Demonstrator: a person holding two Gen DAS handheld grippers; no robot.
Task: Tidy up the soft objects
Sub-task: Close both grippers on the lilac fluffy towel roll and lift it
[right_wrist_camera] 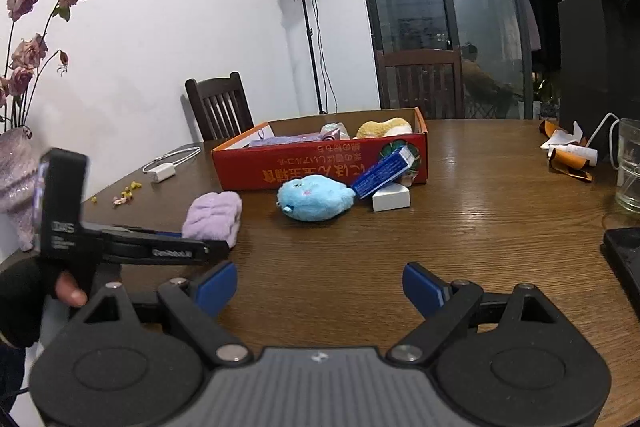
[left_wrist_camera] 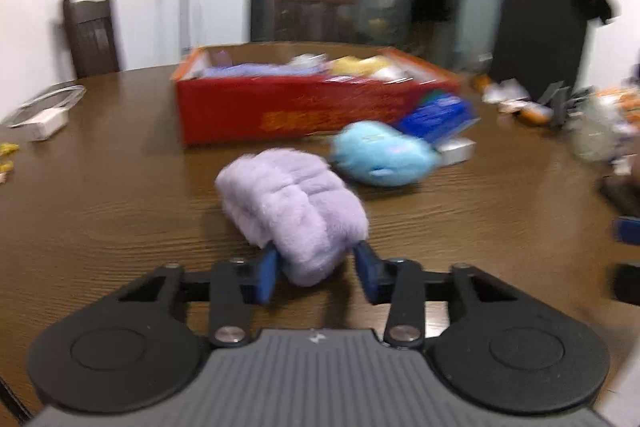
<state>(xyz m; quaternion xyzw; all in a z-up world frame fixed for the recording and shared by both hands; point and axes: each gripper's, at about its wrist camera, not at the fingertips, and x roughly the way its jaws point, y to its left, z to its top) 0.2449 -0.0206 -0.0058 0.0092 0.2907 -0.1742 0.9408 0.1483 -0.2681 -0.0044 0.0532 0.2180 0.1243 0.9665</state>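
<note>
Pale lilac fluffy plush (left_wrist_camera: pixel 294 211), sky-blue plush (left_wrist_camera: pixel 384 153) with a faint pink mark, and a red box (right_wrist_camera: pixel 320 163) edged in orange and lettered in yellow, all over the dark brown wood-grain table (right_wrist_camera: pixel 460 227). Inside the box, cream-yellow plush (right_wrist_camera: pixel 384 127) and lavender cloth (right_wrist_camera: pixel 288 141); against its front, a royal-blue carton (right_wrist_camera: pixel 382 173) over a white block (right_wrist_camera: pixel 391 198). Black frame, grey ribbed body and blue pads on the left hand-held gripper (left_wrist_camera: pixel 316 263) and the right hand-held gripper (right_wrist_camera: pixel 320 285); dusty pink on the dried roses (right_wrist_camera: pixel 28 27), white on the wall (right_wrist_camera: pixel 160 27).
</note>
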